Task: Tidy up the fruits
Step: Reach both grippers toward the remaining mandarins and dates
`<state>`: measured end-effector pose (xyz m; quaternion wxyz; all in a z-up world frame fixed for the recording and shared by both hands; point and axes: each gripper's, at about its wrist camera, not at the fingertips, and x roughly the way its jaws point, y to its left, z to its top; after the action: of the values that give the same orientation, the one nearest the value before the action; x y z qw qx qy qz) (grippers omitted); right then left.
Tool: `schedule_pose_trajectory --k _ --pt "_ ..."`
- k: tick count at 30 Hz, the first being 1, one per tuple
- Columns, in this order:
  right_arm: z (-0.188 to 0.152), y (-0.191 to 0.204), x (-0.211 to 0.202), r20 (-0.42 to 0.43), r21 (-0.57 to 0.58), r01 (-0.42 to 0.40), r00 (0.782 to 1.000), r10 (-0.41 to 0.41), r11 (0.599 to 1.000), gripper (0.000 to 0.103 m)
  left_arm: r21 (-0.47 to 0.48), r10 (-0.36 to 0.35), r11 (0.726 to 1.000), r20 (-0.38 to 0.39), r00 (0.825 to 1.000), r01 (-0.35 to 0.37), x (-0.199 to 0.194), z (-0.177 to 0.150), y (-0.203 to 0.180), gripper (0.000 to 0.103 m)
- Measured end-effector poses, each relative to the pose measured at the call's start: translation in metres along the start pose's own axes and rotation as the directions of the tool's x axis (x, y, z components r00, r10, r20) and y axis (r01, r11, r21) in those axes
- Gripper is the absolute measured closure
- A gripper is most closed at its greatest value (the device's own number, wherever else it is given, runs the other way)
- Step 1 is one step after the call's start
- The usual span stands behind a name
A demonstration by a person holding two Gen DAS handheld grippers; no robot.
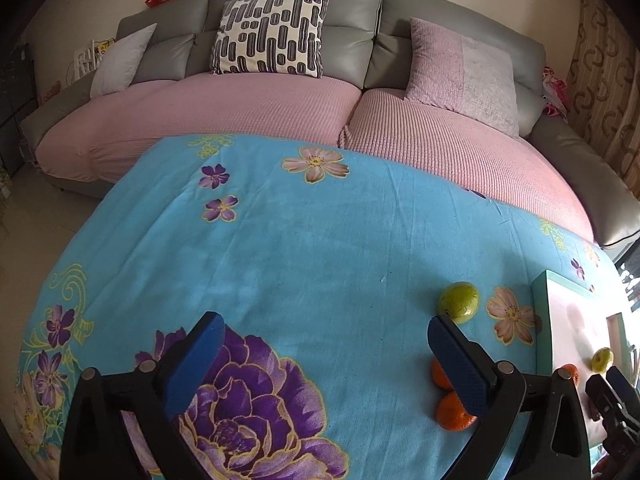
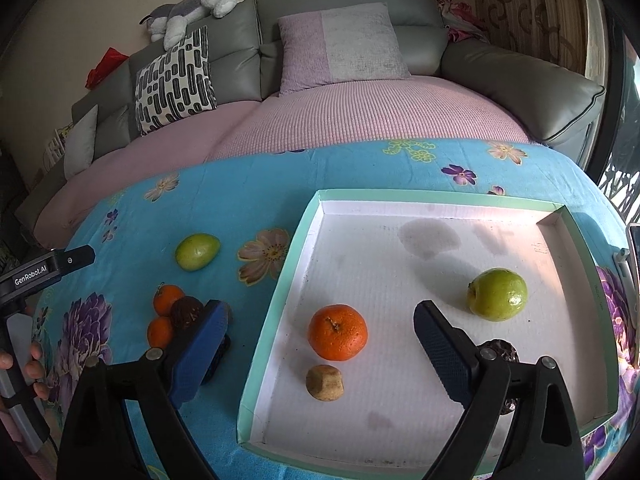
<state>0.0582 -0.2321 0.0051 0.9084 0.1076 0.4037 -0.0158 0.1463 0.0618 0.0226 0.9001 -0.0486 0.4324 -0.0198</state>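
Note:
In the right wrist view a shallow white tray (image 2: 280, 276) with a mint rim lies on the blue flowered cloth. It holds an orange (image 2: 337, 332), a green fruit (image 2: 497, 294), a small tan fruit (image 2: 325, 383) and a dark wrinkled fruit (image 2: 500, 352) half hidden by a finger. My right gripper (image 2: 322, 316) is open above the tray's left wall and holds nothing. Left of the tray lie a green fruit (image 2: 197, 251), two oranges (image 2: 168, 299) and a dark fruit (image 2: 186, 312). My left gripper (image 1: 324, 332) is open and empty, with the loose green fruit (image 1: 459, 302) and oranges (image 1: 454, 412) beside its right finger.
A grey sofa with a pink cover (image 1: 248, 112) and several cushions stands right behind the table's far edge. A plush toy (image 2: 192, 4) lies on the sofa back. A hand (image 2: 24, 364) holds the left gripper's handle at the left edge. A curtain hangs at the right.

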Motion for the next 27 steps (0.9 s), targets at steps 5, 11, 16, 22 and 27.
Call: schedule_pose_trajectory --k 5,11,16,22,27 --pt "0.002 0.019 0.001 0.021 -0.040 -0.033 0.999 0.034 0.999 0.008 -0.018 0.029 0.999 0.042 0.999 -0.028 -0.009 0.003 0.017 0.000" --pt "0.001 0.049 -0.002 0.071 -0.130 -0.093 0.992 0.103 0.987 0.008 -0.040 0.057 0.998 0.087 0.995 -0.054 -0.019 0.005 0.037 0.000" --pt "-0.002 0.069 0.001 0.079 -0.180 -0.117 0.988 0.133 0.977 0.008 -0.054 0.076 0.996 0.106 0.991 -0.071 -0.022 0.005 0.049 0.000" --pt "-0.004 0.077 0.012 0.016 -0.178 -0.129 0.991 0.134 0.976 0.008 -0.076 0.058 0.996 0.093 0.994 -0.051 -0.021 0.005 0.056 0.000" --pt "-0.004 0.070 0.013 0.003 -0.136 -0.124 0.992 0.126 0.983 0.008 -0.092 -0.015 0.996 0.068 0.998 0.021 -0.018 0.004 0.051 0.000"
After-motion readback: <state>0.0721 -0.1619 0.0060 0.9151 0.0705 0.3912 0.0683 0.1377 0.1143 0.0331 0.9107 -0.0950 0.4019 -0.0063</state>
